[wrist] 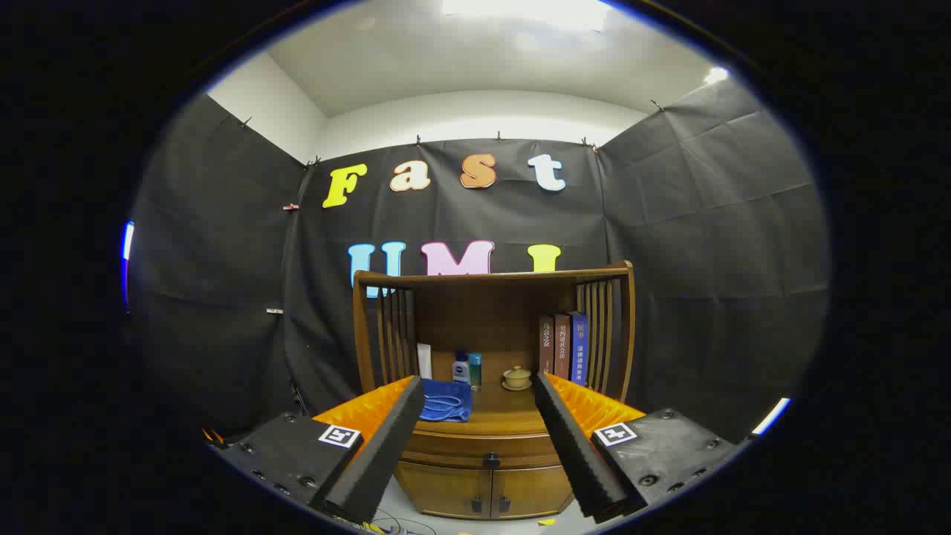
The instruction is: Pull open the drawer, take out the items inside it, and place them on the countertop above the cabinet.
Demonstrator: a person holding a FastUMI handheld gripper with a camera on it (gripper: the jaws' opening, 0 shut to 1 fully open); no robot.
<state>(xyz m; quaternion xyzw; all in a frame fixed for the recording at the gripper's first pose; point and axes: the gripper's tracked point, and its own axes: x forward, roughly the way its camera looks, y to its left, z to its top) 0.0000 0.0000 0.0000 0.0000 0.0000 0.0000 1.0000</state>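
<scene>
- Facing the small brown wooden cabinet [483, 446] head-on; its shallow wooden drawer [479, 449] sits closed under the countertop, with a small dark round knob [490, 461] at the middle of its front. Contents hidden.
- Two lower wooden doors [487, 490] sit below the drawer, each with a small dark handle near the centre seam.
- The glossy wooden countertop [505, 416] above the drawer already carries a folded blue cloth [444, 401] on one side; the middle and the other side look bare.
- Further back, under the slatted wooden shelf frame [490, 279]: a small white-and-blue bottle [461, 368], a slim teal bottle [475, 369], a small tan lidded teacup on a saucer [517, 377], and three upright books with brown and blue spines [562, 348].
- The gripper [483, 446], with black ridged pads backed in orange, stands wide apart and empty, well short of the cabinet; the knob lies ahead, between the finger lines.
- Judgement: task at the start, drawer not yet pulled.
- Risks: the knob is small and smooth, so a shallow or off-centre pinch could slip off mid-pull. Drifting low could catch a door handle instead. Placing items too far back could knock the teacup or bottles; the cloth crowds one side.
</scene>
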